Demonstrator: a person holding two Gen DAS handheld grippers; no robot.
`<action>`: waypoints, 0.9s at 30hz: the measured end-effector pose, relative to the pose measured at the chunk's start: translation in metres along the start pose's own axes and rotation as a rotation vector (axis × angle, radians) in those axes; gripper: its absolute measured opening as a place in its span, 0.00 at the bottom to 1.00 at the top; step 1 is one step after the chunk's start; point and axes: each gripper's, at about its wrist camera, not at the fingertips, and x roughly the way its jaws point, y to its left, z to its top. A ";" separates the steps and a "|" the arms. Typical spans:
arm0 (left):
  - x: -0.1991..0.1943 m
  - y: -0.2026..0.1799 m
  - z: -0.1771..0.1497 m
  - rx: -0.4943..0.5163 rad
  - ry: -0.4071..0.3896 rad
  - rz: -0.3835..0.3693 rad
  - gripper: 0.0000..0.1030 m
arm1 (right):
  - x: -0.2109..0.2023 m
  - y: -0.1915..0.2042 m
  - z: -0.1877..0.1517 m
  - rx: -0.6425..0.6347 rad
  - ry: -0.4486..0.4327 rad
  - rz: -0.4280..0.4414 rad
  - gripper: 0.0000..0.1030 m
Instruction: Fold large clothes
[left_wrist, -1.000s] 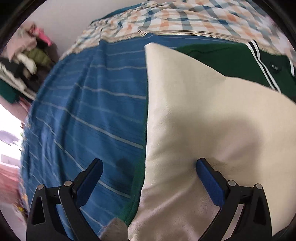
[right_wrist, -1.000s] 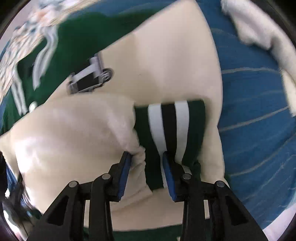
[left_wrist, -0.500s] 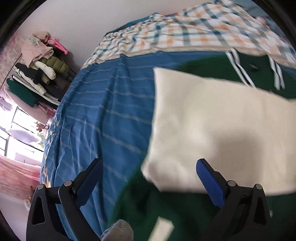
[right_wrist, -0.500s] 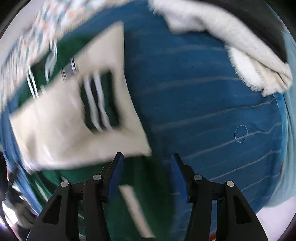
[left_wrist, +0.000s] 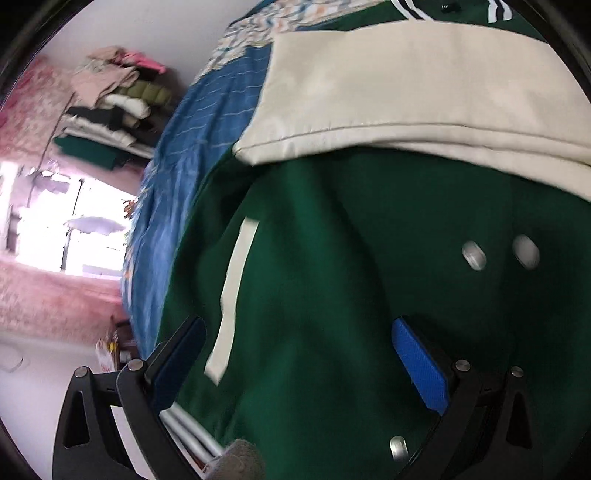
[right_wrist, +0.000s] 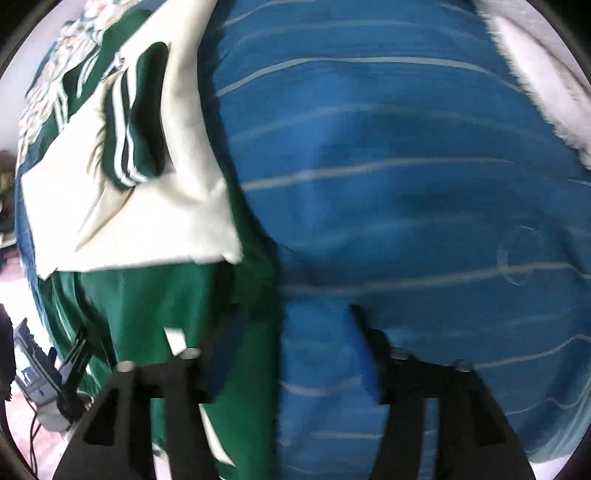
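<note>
Green jacket (left_wrist: 332, 258), cream sleeves (left_wrist: 406, 92) folded across it, on blue bedsheet (right_wrist: 406, 184). Left hand-held gripper (left_wrist: 295, 354): wide open, empty. Right hand-held gripper (right_wrist: 288, 354): just opened, empty, over jacket's edge.

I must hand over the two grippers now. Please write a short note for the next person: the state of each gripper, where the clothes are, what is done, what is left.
Left gripper: open, empty, above the green body of the jacket.
Right gripper: jaws have just been opening, nothing between them, over the jacket's edge and the blue bedsheet.
Done: both cream sleeves lie folded across the jacket.
Left: fold the body and tidy it.
</note>
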 end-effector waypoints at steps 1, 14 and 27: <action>-0.014 -0.003 -0.010 -0.004 0.002 0.006 1.00 | -0.002 -0.005 -0.007 -0.027 -0.002 -0.029 0.62; -0.187 -0.133 -0.194 0.442 -0.159 0.044 1.00 | -0.008 -0.081 -0.086 -0.028 0.072 -0.107 0.64; -0.136 -0.155 -0.177 0.290 -0.097 0.083 1.00 | -0.039 -0.127 -0.056 0.000 0.021 -0.127 0.64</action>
